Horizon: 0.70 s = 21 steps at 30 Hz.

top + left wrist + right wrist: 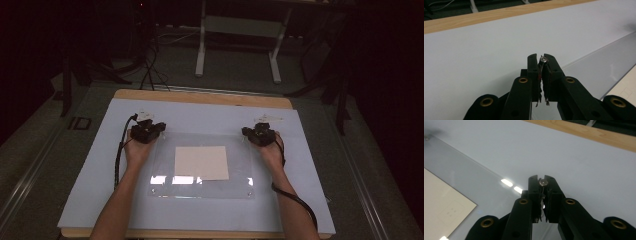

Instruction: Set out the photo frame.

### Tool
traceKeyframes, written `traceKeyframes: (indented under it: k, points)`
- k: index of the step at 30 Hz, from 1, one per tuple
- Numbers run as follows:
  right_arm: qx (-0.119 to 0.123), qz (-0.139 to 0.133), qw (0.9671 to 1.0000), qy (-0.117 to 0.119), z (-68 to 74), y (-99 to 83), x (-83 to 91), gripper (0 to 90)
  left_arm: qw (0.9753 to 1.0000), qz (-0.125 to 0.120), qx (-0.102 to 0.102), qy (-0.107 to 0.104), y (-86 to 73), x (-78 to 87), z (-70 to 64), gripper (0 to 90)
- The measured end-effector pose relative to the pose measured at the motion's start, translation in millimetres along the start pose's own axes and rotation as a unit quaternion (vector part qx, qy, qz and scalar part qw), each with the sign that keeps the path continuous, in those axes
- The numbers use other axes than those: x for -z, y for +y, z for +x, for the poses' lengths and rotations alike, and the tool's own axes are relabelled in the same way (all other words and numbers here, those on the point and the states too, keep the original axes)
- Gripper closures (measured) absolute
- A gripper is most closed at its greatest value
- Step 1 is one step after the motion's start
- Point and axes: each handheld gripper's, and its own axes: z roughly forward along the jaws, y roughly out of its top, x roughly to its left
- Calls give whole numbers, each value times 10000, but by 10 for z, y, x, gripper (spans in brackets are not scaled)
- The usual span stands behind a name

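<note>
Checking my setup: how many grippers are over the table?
2. The left gripper is at the clear plate's far left corner; the right gripper is at its far right corner.

Worktop (200,97) — pale wood under a light blue mat (100,165); clear plate (240,170); cream sheet (201,162); 2 black grippers.

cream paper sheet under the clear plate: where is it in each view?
High view: the cream paper sheet lies mid-table, under the clear plate, between the two hands.
Left gripper view: its corner at the right edge, low.
Right gripper view: its corner at lower left.
Shared landmark: the clear plate's far edge on the pale blue mat.
</note>
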Motion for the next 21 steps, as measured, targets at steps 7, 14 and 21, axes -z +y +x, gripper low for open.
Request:
traceKeyframes:
  k: [7, 14, 21]
  points:
    - [-53, 137, 9999, 57, -15, 35, -5, 847, 9999, 124, -89, -56, 13, 28, -5, 852]
    - [-305, 264, 9990, 193, -53, 66, -13, 838, 9996, 226, -39, -177, 36, 19, 34, 852]
    - [-676, 697, 9949, 283, -104, 178, -48, 833, 9984, 392, 272, -297, 95, -26, 97, 850]
